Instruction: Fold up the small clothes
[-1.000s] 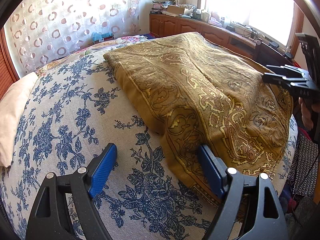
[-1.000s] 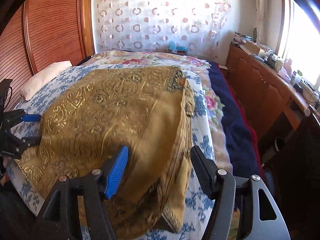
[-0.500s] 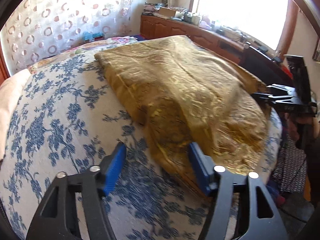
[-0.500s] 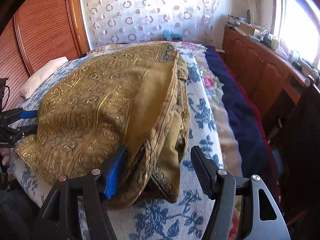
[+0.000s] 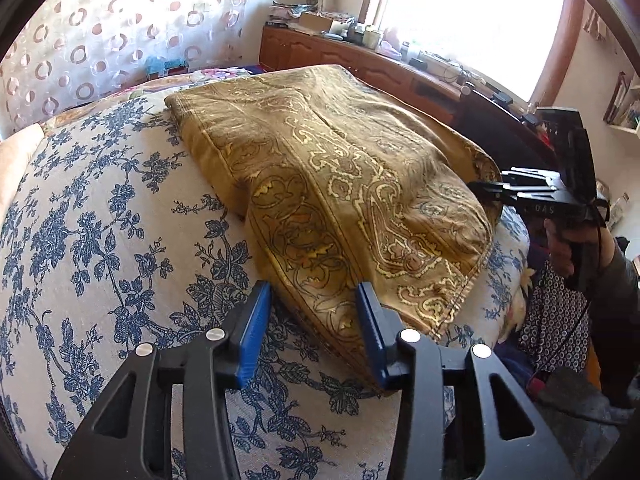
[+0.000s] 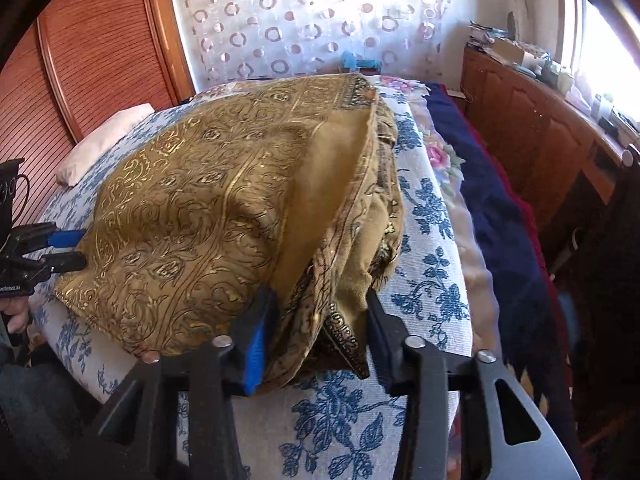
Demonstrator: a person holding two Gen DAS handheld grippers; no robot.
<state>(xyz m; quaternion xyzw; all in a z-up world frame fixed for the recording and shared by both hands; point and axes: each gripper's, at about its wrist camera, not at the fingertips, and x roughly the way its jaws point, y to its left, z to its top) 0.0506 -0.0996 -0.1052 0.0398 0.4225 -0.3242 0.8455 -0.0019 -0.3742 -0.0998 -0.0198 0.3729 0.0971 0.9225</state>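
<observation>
Gold patterned cloth (image 5: 320,184), folded in layers, spread across blue-flowered bedspread (image 5: 100,240); near corners lifted off bed; left gripper (image 5: 312,320) with jaws parted around one near edge, not clamped; right gripper (image 6: 316,328) likewise parted, straddling bunched layered corner; pale pillow (image 6: 104,140) beyond, far left.

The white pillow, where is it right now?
In the right wrist view the white pillow lies at the left far end of the bed, against the wooden slatted doors, beyond the gold cloth.
</observation>
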